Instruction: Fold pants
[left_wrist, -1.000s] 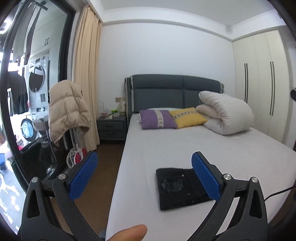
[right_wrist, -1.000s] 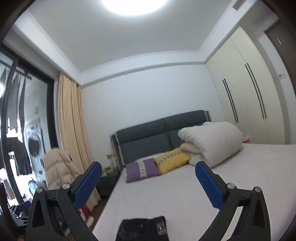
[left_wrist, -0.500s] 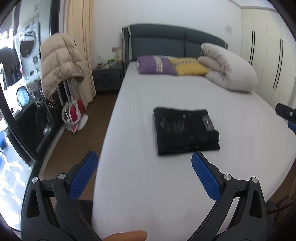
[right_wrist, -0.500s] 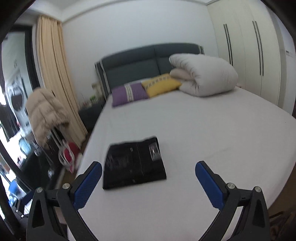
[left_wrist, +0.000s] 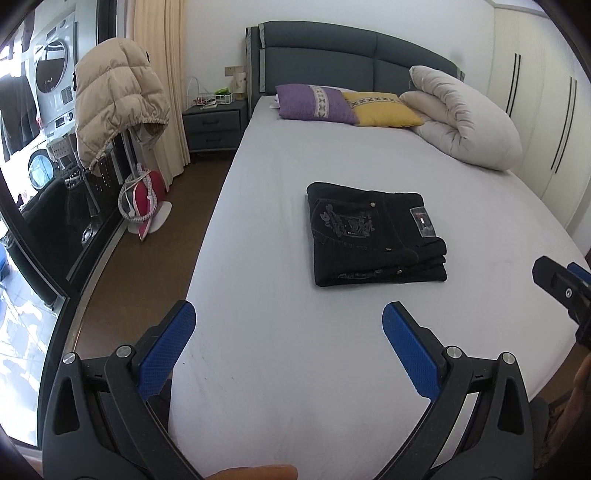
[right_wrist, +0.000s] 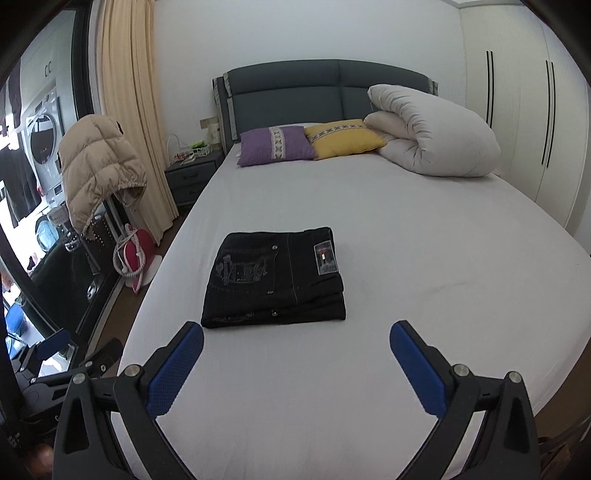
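Folded black pants (right_wrist: 275, 278) flat on the bed (right_wrist: 424, 266), beyond the wide-spread right gripper (right_wrist: 295, 363), seemingly empty.

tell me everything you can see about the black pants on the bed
The black pants are folded into a compact, roughly rectangular stack of several layers, lying flat on the grey bed sheet near the middle of the bed. The fabric looks like dark denim with pale stitching, an embroidered back pocket, small metal rivets and a rectangular waistband patch. The layered fold edges face the cameras. Only the sheet touches them; the left gripper and right gripper are open and short of them.
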